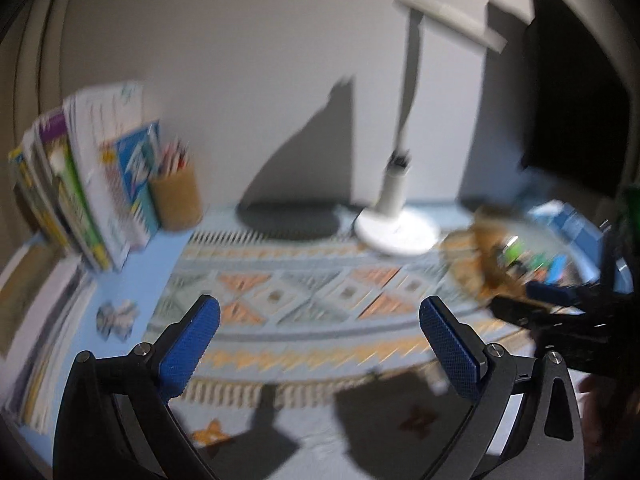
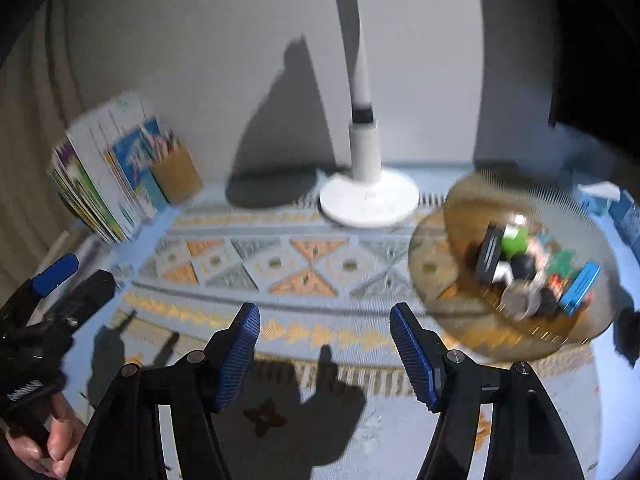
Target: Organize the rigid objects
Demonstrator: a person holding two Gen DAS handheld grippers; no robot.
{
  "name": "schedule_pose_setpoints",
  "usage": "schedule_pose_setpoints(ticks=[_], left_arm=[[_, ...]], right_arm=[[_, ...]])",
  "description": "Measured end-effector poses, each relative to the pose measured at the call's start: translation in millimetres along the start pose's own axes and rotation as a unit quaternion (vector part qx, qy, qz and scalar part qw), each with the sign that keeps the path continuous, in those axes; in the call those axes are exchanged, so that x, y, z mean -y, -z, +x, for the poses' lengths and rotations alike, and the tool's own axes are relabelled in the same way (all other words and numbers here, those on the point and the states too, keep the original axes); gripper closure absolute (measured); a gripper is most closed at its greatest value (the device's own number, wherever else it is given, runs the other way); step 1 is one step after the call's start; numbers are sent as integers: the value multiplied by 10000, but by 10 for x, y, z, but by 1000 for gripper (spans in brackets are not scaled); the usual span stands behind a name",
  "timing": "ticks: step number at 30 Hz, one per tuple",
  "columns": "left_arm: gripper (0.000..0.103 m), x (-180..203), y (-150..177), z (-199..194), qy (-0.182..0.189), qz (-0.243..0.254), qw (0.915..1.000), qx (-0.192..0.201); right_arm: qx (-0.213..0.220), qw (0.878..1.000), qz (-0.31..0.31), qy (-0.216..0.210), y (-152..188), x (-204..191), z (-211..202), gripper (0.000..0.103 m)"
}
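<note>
Left wrist view: the left tongs (image 1: 319, 325) stand spread wide, nothing between their blue pads, held above a patterned mat (image 1: 304, 292) that covers the middle of the light-blue desk (image 1: 132, 280). Right wrist view: the right tongs (image 2: 325, 333) are likewise spread and hold nothing, above the near fringe of the same mat.

The task's things, a heap of small rigid objects (image 2: 528, 268), lie in a round woven basket (image 2: 448, 264) at the right side of the desk, partly on the mat's right end. Among them can be told a green piece, a flat black piece standing on edge, a dark ball, a grey disc and a blue block at the near right rim; motion blur hides the rest. In the left wrist view the basket (image 1: 486, 256) appears as a blurred tan shape behind the tip of the right tongs.

A white desk lamp (image 2: 368, 196) stands on its round base at the back of the mat, just left of the basket. At back left a row of books (image 1: 88, 184) leans upright against the wall, with a tan pencil cup (image 1: 176, 196) of coloured pencils just beside it. A blue box (image 1: 568, 220) sits at far right behind the basket. A hand (image 2: 44, 440) grips the left device's handle at lower left of the right wrist view.
</note>
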State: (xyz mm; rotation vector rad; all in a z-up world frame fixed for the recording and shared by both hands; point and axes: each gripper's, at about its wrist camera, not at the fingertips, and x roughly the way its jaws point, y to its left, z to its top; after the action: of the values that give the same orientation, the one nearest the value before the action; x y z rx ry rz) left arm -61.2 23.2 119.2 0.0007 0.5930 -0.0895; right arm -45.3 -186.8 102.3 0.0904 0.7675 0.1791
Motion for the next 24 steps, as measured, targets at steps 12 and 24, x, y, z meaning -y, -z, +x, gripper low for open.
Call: schedule_pose_setpoints(ticks=[12, 24], left_arm=[[3, -62, 524, 714, -74, 57, 9969, -782], [3, -69, 534, 664, -69, 21, 9983, -578]], right_arm=[[-849, 9953, -60, 450, 420, 83, 872, 37], [-665, 9961, -57, 576, 460, 132, 942, 37]])
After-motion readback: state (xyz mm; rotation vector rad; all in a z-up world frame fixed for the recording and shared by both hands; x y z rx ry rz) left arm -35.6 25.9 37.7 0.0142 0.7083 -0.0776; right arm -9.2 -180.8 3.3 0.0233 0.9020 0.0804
